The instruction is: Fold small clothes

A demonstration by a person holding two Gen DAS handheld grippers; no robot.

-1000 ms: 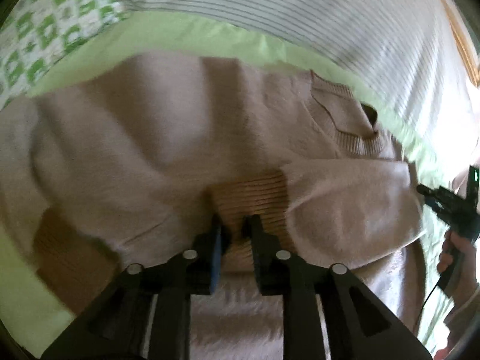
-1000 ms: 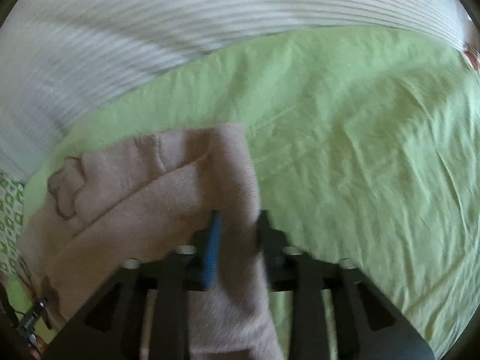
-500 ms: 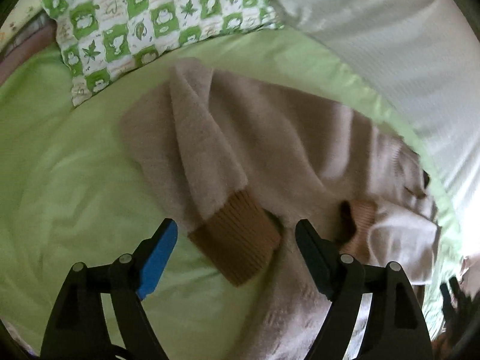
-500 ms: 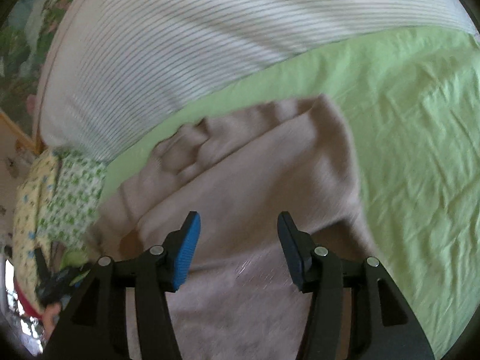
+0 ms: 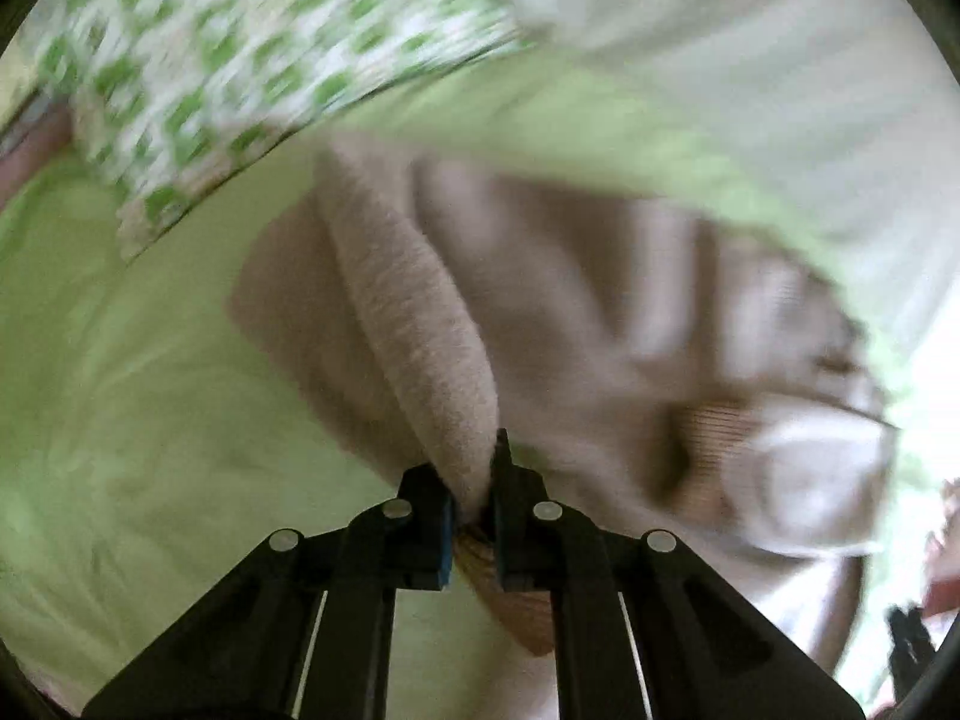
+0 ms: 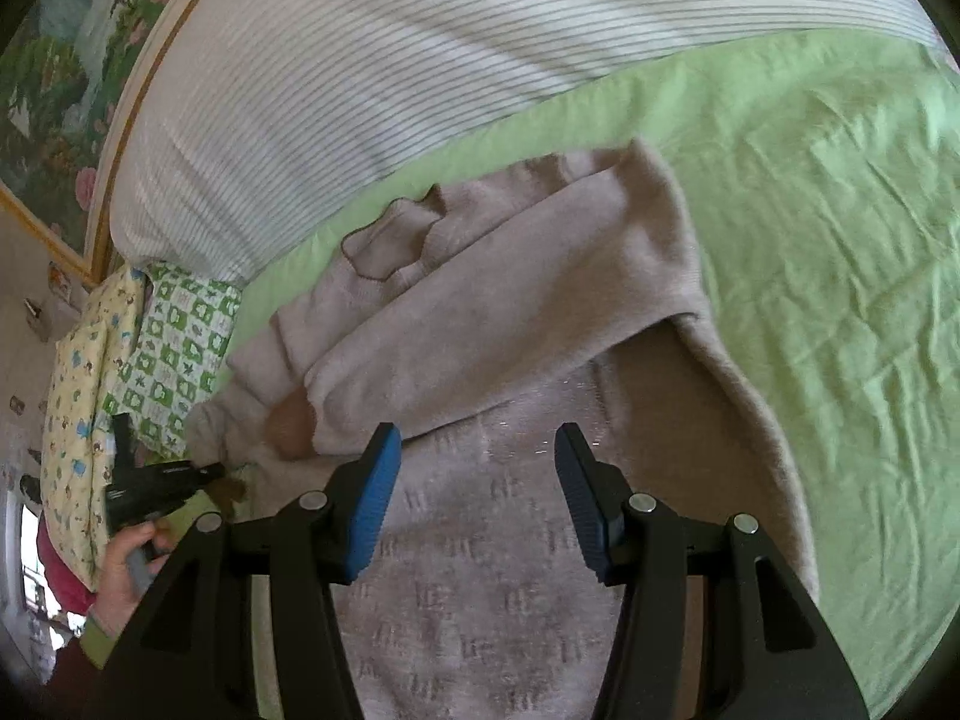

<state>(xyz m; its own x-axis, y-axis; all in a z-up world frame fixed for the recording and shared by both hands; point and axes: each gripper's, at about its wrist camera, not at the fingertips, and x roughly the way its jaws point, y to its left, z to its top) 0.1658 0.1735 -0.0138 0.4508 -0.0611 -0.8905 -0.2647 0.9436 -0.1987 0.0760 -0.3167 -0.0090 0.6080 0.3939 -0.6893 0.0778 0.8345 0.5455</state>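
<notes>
L claw (image 5: 474, 501): shut tight on L sleeve (image 5: 414, 324), pinched just above the brown cuff (image 5: 510, 600); jaws have just been closing, knit sits between them. Sleeve hangs taut up from the claw, cuff dangling under it.
L view: blurry, so exact bite on the cloth hard to judge.
Sweater (image 6: 510, 330): flat on green bed sheet (image 6: 840, 240), neck twd striped pillow (image 6: 420, 60); checked pillow (image 6: 174, 348) at far L. R sleeve (image 6: 498, 324) already lies across the chest, its cuff near the middle.
R claw (image 6: 474, 480): about half open, holds nothing, hovering over the sweater body.
Step, my guess: carry L sleeve over the chest to match the R one.
How to do well: keep pinch near cuff, lift enough that cuff clears the body, lay sleeve straight across w/o twist, let go only once flat.
R claw's job: prob. press body down so it doesn't drag.
Risk: thick knit bunches at shoulder; smooth after.
</notes>
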